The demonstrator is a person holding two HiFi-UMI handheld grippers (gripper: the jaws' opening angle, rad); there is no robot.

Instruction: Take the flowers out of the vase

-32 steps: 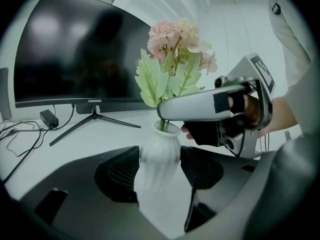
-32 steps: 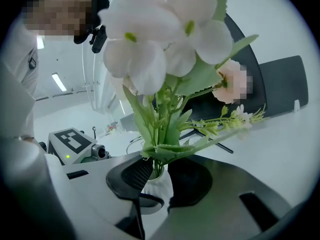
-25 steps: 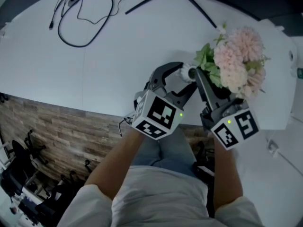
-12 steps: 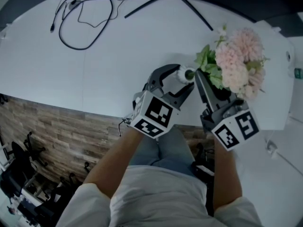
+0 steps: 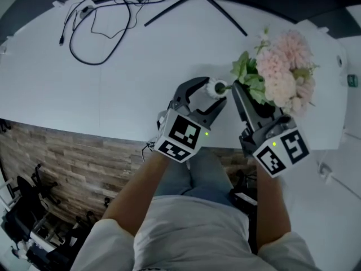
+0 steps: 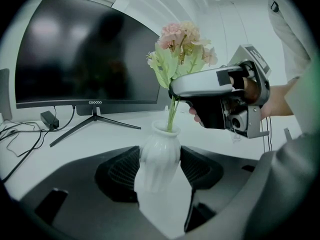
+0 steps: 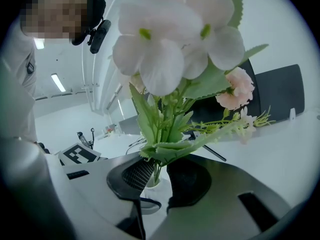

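A small white ribbed vase (image 6: pixel 160 156) stands between the pads of my left gripper (image 6: pixel 160 173), which is shut on its body. In the head view the vase (image 5: pixel 215 87) sits near the table's front edge, in the left gripper (image 5: pixel 213 96). A bunch of pink and white flowers (image 5: pixel 285 72) with green leaves leans right of it. My right gripper (image 7: pixel 161 176) is shut on the green stems (image 7: pixel 158 170) just above the vase mouth. From the left gripper view the stems (image 6: pixel 172 114) still run into the vase, under the right gripper (image 6: pixel 172 90).
The white table (image 5: pixel 141 66) ends just behind my grippers, with wood floor below. A black cable (image 5: pixel 96 33) loops at the far left. A dark monitor (image 6: pixel 75 59) on a splayed stand (image 5: pixel 192 4) is at the back. An office chair (image 7: pixel 280 91) stands beyond.
In the head view the vase mouth and the leaves have drawn slightly apart. Both grippers keep their grips and have hardly shifted.
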